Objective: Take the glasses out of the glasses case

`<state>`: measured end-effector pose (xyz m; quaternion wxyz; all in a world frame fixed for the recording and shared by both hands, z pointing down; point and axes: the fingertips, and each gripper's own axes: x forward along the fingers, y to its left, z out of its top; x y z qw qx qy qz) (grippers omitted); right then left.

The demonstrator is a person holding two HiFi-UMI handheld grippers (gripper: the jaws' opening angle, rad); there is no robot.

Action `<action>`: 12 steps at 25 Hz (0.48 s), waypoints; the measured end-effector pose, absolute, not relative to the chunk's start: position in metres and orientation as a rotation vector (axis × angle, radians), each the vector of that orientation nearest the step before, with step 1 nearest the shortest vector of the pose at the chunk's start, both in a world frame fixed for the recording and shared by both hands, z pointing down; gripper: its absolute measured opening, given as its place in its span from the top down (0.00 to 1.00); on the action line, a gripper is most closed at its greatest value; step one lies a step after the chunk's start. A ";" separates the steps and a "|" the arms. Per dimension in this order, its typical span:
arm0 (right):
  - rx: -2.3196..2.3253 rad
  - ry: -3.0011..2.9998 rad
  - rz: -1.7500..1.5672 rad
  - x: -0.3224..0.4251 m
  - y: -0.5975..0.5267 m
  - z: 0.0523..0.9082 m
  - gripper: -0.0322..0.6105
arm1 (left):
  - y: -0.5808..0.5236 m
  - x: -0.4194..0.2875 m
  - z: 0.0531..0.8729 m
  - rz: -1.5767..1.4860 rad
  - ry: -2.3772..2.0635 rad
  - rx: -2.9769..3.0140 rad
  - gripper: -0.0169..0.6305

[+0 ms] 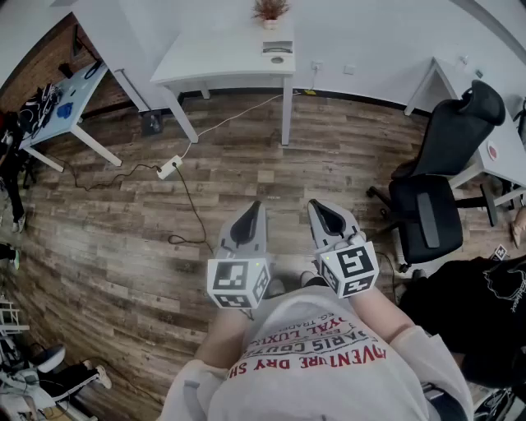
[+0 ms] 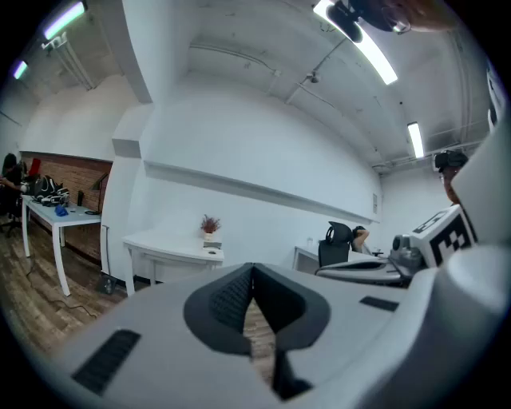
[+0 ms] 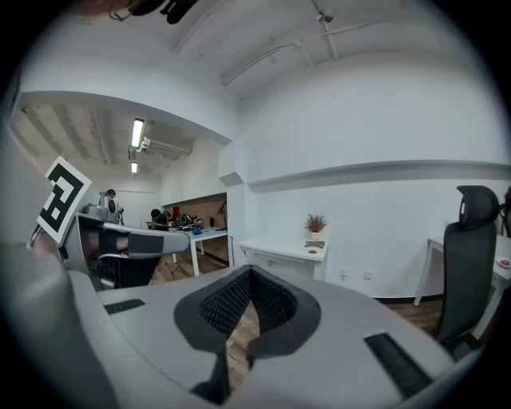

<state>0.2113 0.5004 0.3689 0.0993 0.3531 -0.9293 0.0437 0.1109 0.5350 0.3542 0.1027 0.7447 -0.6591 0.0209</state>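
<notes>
Both grippers are held side by side in front of the person's chest, over the wood floor. My left gripper (image 1: 253,207) is shut with its dark pads meeting at the tip (image 2: 252,269) and nothing between them. My right gripper (image 1: 316,205) is also shut and empty (image 3: 251,272). Far ahead stands a white table (image 1: 215,66). On it lie a small flat dark thing (image 1: 278,47), possibly the glasses case, and a small round item (image 1: 278,59). No glasses are visible. The table also shows in the left gripper view (image 2: 164,243) and the right gripper view (image 3: 279,252).
A potted plant (image 1: 270,11) stands at the table's back edge. A black office chair (image 1: 436,185) is to the right, beside another white desk (image 1: 501,152). A cable and power strip (image 1: 168,168) lie on the floor. A cluttered desk (image 1: 57,107) stands at the left.
</notes>
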 end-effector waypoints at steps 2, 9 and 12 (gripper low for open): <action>1.054 -2.740 0.145 0.211 0.496 0.371 0.93 | 0.530 0.109 0.354 0.063 -1.932 2.197 0.97; 1.094 -2.721 0.155 0.216 0.486 0.374 0.93 | 0.518 0.117 0.355 0.051 -1.901 2.208 0.97; 1.118 -2.713 0.182 0.220 0.481 0.376 0.93 | 0.513 0.121 0.355 0.045 -1.884 2.218 0.97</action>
